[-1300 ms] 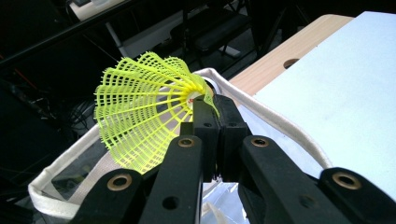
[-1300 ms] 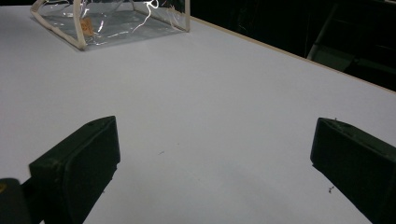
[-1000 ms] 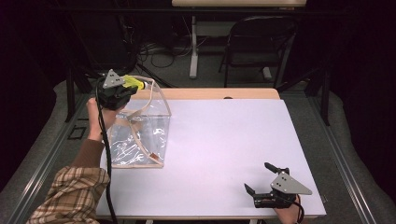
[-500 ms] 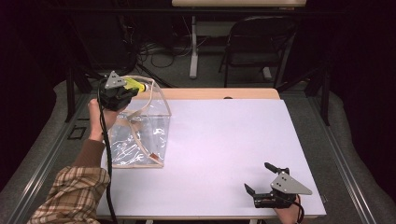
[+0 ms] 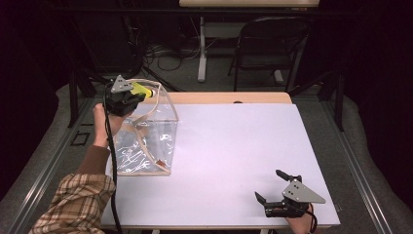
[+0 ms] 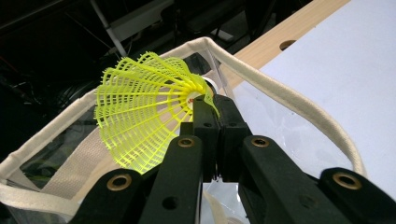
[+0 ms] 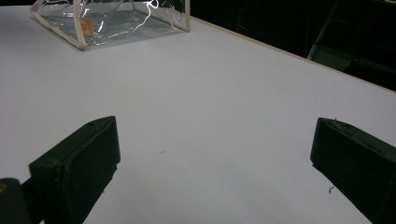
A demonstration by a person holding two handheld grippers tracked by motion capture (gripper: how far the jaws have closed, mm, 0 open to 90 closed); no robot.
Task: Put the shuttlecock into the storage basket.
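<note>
A clear plastic bag (image 5: 146,141) with cream fabric trim stands open at the table's left side. Over its open top my left gripper (image 5: 127,97) is shut on a yellow plastic shuttlecock (image 5: 142,90). In the left gripper view the jaws pinch the shuttlecock (image 6: 144,112) near its cork end, its mesh skirt fanning out to the left above the bag's rim (image 6: 280,93). My right gripper (image 5: 272,187) rests low at the table's front right, open, with nothing between its wide-apart jaws. The bag (image 7: 112,18) lies far off in the right gripper view.
The white table top (image 5: 234,146) has a wooden strip (image 5: 229,97) along its far edge. A dark folding chair (image 5: 265,48) and a table leg (image 5: 202,48) stand on the floor beyond. Cables lie on the floor behind the bag.
</note>
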